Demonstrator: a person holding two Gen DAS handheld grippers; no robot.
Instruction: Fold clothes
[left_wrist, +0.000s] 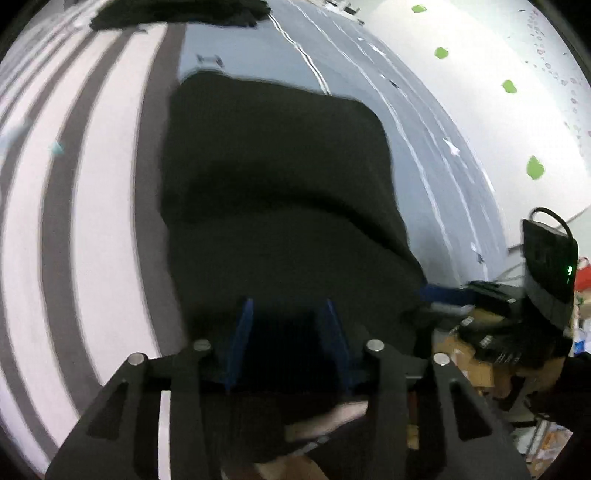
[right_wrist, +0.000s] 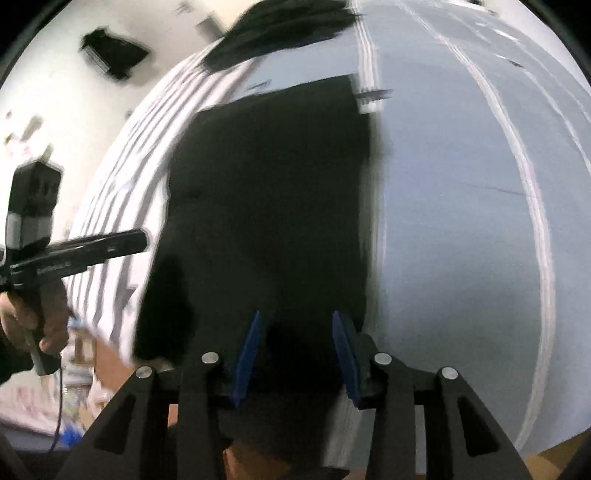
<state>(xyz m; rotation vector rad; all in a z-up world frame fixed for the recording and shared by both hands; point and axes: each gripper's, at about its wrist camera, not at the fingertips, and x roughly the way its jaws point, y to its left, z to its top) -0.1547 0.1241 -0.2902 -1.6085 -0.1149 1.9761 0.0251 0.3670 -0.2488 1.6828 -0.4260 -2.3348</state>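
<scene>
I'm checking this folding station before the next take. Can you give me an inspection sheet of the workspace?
Surface: grey-blue sheet beside a striped cloth.
Job's things: black garment lying flat; another dark pile at the far edge.
Clutter: nothing seen on the sheet itself.
Grippers: left gripper and right gripper both over the garment's near edge, blue pads apart; whether they pinch the fabric is unclear.
Cables: thin cable hanging under the left hand.
Surroundings: boxes off the table; green dots on the floor.
</scene>
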